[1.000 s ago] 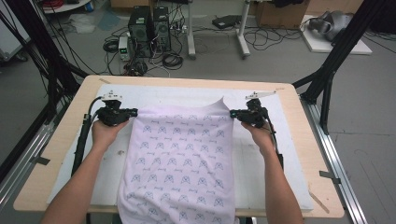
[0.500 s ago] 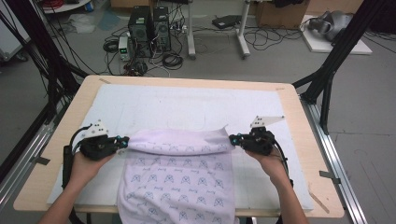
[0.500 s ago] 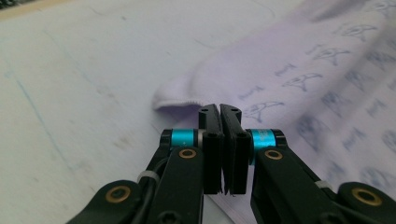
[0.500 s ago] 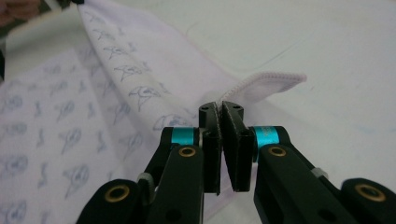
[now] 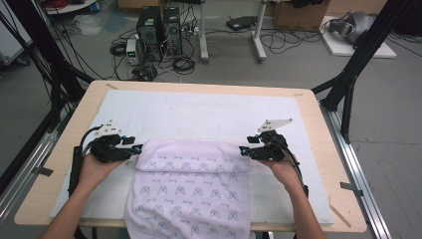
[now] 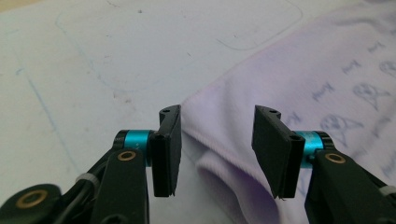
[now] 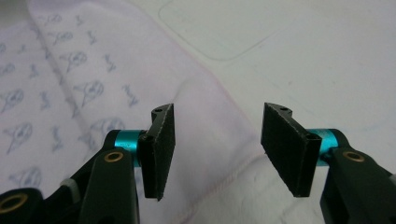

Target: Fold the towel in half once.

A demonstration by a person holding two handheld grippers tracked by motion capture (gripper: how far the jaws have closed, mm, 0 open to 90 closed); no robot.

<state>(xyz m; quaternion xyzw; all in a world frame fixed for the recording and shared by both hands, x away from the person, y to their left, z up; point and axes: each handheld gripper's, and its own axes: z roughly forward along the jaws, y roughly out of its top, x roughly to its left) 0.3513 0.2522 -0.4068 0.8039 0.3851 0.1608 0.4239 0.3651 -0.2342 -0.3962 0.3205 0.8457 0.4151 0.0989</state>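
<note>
1. In the high view, a pale lilac towel (image 5: 191, 186) printed with small grey figures lay on the white mat (image 5: 209, 117) that covered the wooden tabletop (image 5: 318, 124). Its far part was folded back toward the person, making a rounded fold across the middle of the mat, while its near end hung over the tabletop's near edge.
2. In the same view, the left gripper (image 5: 133, 148) sat at the left end of that fold and the right gripper (image 5: 245, 150) at the right end, each pointing inward at the cloth. The person's hands held them from below, forearms coming in from the bottom edge.
3. Beyond the tabletop, computer towers (image 5: 159, 27) and loose cables (image 5: 124, 50) stood on the grey floor.
4. In the left gripper view, the left gripper (image 6: 219, 144) had its jaws apart, having just been opening. The folded corner of the towel (image 6: 280, 93) lay between and beyond them, its hemmed edge running close by the left-hand pad (image 6: 167, 149), and neither pad pressed the cloth.
5. In the right gripper view, the right gripper (image 7: 224, 144) also had its jaws apart after just opening. The towel (image 7: 93, 79) lay under and between them, its edge crossing the gap toward the bare mat (image 7: 327, 60), with no pad clamping it.
</note>
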